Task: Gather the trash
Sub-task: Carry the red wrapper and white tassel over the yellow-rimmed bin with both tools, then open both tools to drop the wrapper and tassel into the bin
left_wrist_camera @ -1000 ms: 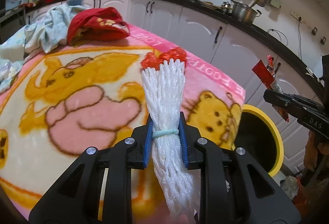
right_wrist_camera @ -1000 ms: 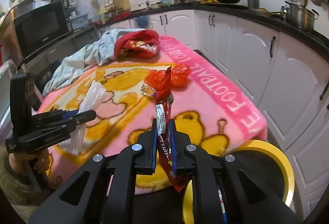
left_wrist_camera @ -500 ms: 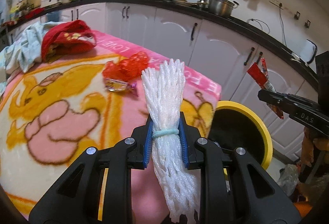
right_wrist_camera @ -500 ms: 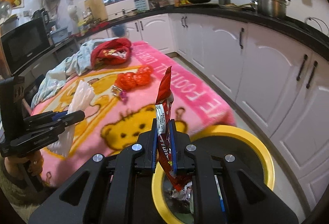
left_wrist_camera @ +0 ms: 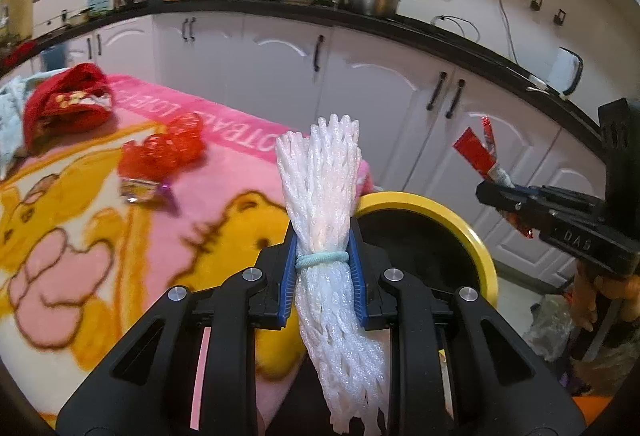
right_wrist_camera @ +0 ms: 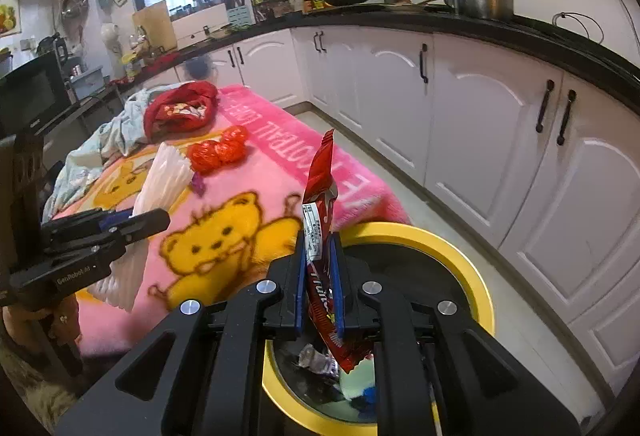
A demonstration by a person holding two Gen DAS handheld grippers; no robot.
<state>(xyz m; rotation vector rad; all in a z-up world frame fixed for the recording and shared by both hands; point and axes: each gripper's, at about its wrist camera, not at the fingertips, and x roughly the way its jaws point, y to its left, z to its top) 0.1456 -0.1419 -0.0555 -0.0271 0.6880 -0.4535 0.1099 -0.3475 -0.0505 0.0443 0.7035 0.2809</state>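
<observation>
My left gripper (left_wrist_camera: 322,268) is shut on a white foam net bundle (left_wrist_camera: 320,188) tied with a pale band, held at the table's edge beside the yellow-rimmed bin (left_wrist_camera: 472,236). My right gripper (right_wrist_camera: 318,288) is shut on a red snack wrapper (right_wrist_camera: 320,196), held over the bin (right_wrist_camera: 472,276), which holds some trash. The right gripper shows in the left wrist view (left_wrist_camera: 520,202), and the left gripper shows in the right wrist view (right_wrist_camera: 132,222). A red net bag (left_wrist_camera: 164,150) and a small shiny wrapper (left_wrist_camera: 140,190) lie on the pink blanket (left_wrist_camera: 100,236).
A red cloth (left_wrist_camera: 64,100) and a pale garment (right_wrist_camera: 104,140) lie at the table's far end. White cabinets (right_wrist_camera: 480,124) under a black counter run along the right. A plastic bag (left_wrist_camera: 552,320) lies on the floor.
Both grippers have moved right, off the table toward the bin. The bin has come nearer in both views and the right gripper now hangs over its opening. Both grips are unchanged.
</observation>
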